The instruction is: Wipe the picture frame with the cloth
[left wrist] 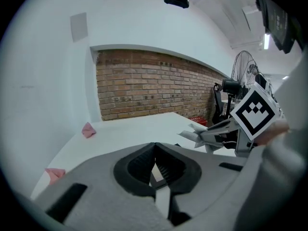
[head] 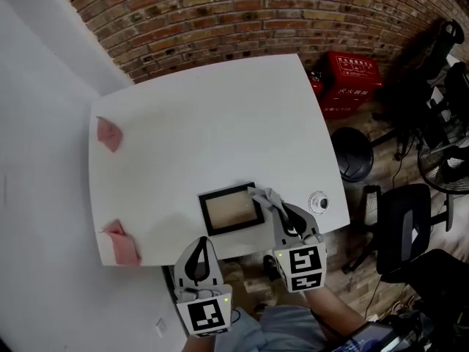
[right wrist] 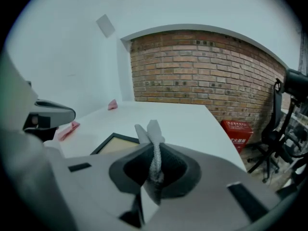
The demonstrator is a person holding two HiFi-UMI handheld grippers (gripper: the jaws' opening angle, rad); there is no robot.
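Near the front edge of the white table, the picture frame lay flat, dark-rimmed with a pale centre. The right gripper had its jaws pinched tight on a grey cloth, whose loose end stuck out past the jaws and reached the frame's far right corner. Whether the cloth touched the rim could not be told from the head view. The left gripper hovered just off the table's near edge, jaws closed together on nothing.

Judged from this, the cloth was in hand and brought to the frame, but the wiping itself looked barely begun, if begun at all; most of the rim and the whole centre remained to be covered.

For room, the tabletop beyond and to the left of the frame lay bare. Two pink cloths sat well apart at the left edge, and a small round object sat to the right of the gripper. The frame's closeness to the near edge was the likely constraint: strokes pulled toward the person could slide it off.
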